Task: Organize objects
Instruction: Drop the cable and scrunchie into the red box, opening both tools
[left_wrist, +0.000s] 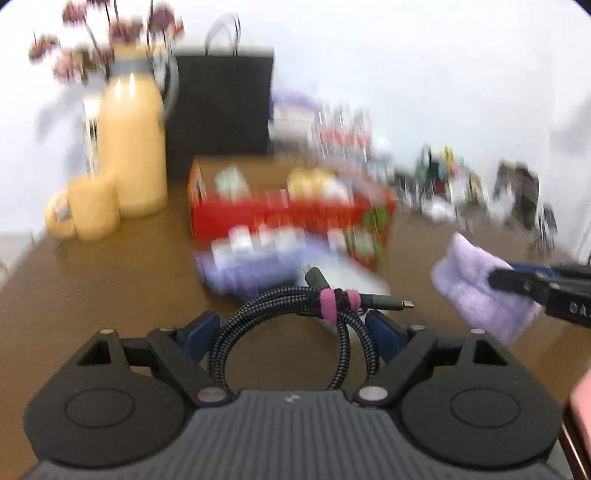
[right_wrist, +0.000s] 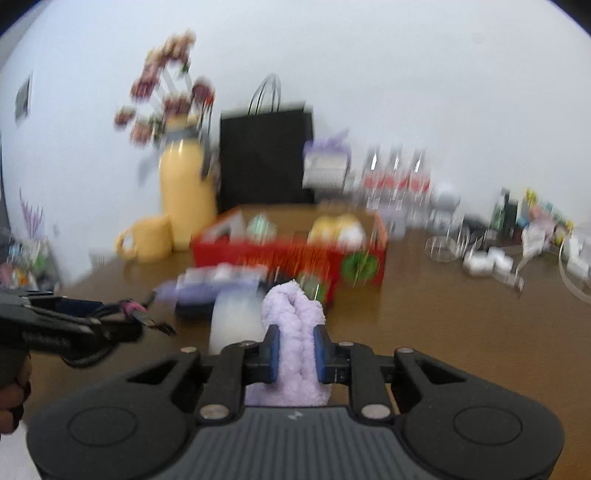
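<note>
Brown table (right_wrist: 443, 332), white wall (right_wrist: 369, 74), clutter likely blurred.

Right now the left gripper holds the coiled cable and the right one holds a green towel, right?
Not quite. The towel is purple, not green; the right wrist view shows it squeezed between the right gripper's jaws. The left gripper does hold the coiled cable.
</note>
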